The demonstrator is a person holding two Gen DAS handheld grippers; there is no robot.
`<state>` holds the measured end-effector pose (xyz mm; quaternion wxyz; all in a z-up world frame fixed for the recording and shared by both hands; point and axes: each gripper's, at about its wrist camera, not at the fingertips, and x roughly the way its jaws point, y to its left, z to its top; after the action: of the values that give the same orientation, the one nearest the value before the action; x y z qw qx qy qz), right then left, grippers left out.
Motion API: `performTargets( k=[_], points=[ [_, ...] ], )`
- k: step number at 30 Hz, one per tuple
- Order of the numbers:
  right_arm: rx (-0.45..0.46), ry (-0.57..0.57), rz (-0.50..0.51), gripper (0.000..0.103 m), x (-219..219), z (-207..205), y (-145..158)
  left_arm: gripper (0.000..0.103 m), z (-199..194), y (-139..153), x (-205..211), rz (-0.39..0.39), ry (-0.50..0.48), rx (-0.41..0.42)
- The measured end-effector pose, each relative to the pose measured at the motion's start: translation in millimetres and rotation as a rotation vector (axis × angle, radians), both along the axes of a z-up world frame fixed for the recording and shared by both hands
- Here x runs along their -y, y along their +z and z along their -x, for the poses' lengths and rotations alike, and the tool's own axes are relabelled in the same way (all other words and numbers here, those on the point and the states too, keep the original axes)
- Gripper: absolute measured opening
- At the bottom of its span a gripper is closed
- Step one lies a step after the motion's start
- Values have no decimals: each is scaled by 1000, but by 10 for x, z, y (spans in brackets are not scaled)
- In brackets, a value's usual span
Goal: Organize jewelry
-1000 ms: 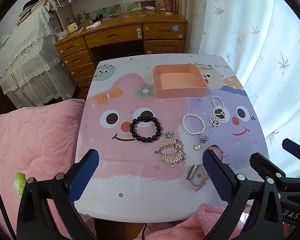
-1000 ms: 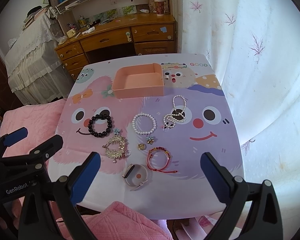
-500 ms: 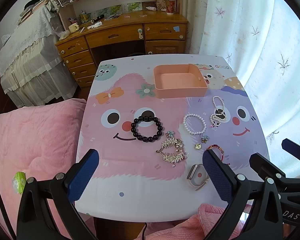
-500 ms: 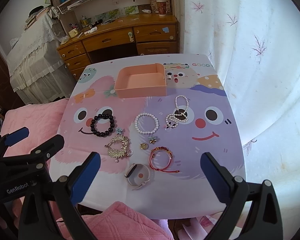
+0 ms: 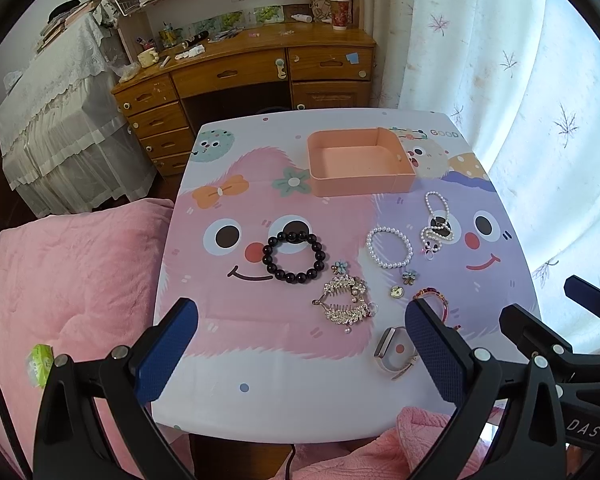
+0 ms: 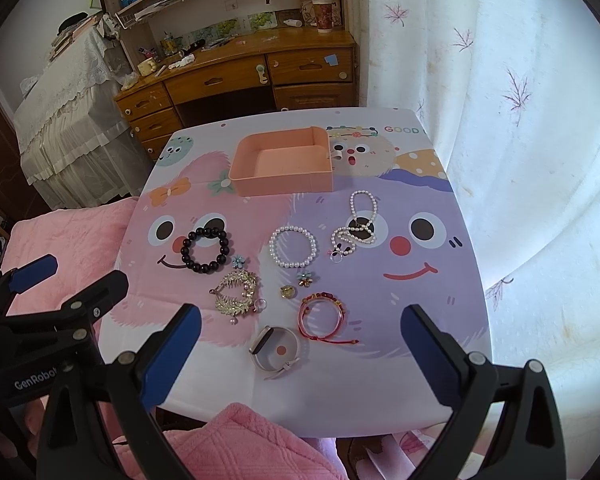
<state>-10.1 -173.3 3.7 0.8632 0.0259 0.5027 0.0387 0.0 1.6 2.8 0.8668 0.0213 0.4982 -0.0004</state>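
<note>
Jewelry lies spread across the bench [image 6: 440, 312], which carries a cartoon-face cover, and none of it is in a gripper. At the far side sits a shallow peach tray [image 6: 280, 182], its long axis running left to right; nothing is inside it. Just in front of the tray, to the right, a long pearl necklace [image 6: 356, 224] lies doubled up, stretched roughly from far to near. Beside it on the left is a pearl bracelet [image 6: 293, 247], a flat ring, and further left a black bead bracelet [image 6: 208, 250], also a flat ring. Nearer the camera a gold leaf hair clip [image 6: 236, 293] lies with its long axis left to right, teeth apart. Two small flower charms [image 6: 307, 279] and a small gold ring [image 6: 287, 291] sit between the bracelets and the clip. A red cord bracelet [image 6: 322, 316] lies near the front, its loose cord trailing right. Closest to the edge, a watch band [image 6: 275, 347] stands on its side, curled into a loop.

The left gripper [image 5: 300, 352] hovers spread wide over the bench's near edge, grasping nothing. The right gripper [image 6: 300, 352] is likewise released, its fingers wide apart above the watch band
</note>
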Motion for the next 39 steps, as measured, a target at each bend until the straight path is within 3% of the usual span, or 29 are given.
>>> performTargets(
  k=[10, 22, 33, 39],
  points=[
    [20, 8, -26, 100, 29, 79, 37, 102, 108, 97, -23, -16, 3, 32],
    [48, 22, -40, 100, 61, 256, 40, 102, 211, 59, 21, -13, 0, 11],
    [50, 14, 1, 100, 200, 371, -231, 102, 263, -426, 145, 85, -66, -184],
    [76, 136, 94, 100, 248, 445, -488, 102, 285, -796, 315, 83, -160, -217]
  ],
)
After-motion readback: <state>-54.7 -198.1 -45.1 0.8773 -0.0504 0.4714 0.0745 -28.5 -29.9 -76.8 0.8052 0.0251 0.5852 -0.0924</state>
